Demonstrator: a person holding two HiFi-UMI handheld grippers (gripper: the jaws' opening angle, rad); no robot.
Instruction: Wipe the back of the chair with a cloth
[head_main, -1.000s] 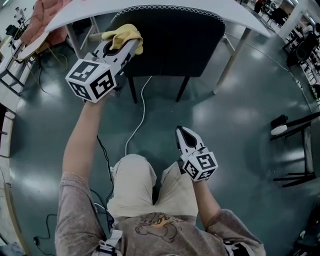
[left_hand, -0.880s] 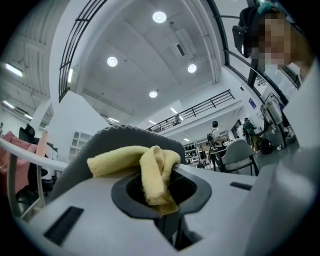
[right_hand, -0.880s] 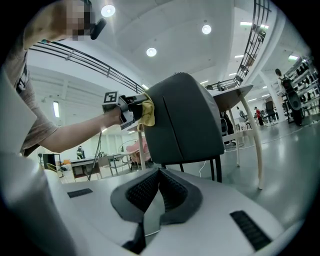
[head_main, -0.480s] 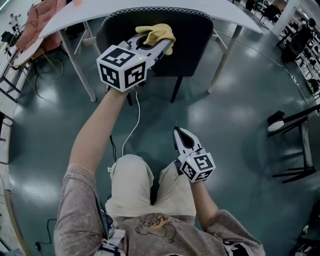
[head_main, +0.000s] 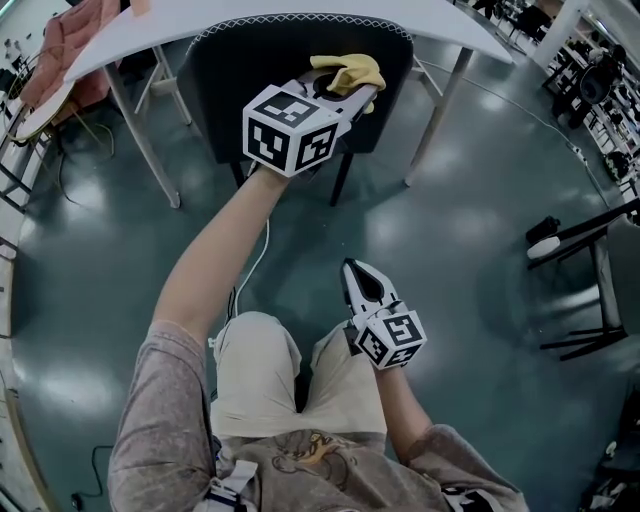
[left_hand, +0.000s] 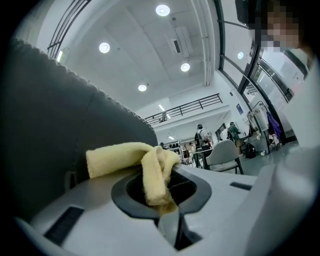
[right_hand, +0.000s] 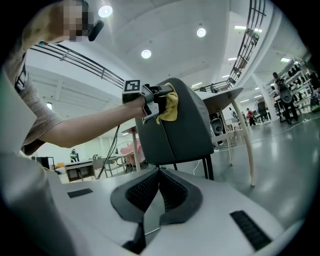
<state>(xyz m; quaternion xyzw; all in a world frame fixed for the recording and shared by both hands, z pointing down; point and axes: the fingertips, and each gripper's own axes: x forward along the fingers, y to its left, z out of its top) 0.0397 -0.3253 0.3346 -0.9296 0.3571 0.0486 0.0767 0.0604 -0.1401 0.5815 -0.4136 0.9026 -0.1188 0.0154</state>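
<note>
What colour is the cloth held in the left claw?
The cloth is pale yellow, clearest in the left gripper view.

The chair back (head_main: 290, 70) stands close against the worktop (head_main: 250, 18) edge, leaving little room over its top rim. Worktop legs (head_main: 437, 115) flank it on both sides. Open floor (head_main: 470, 250) spreads right toward a dark stand (head_main: 600, 300). A cable (head_main: 260, 250) trails below the chair.

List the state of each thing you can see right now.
Left claw: shut on the cloth, held up at the chair back.
Right claw: shut, empty, held low.
Cloth: bunched, against the top of the chair back.
Chair: upright, at the white table.
</note>
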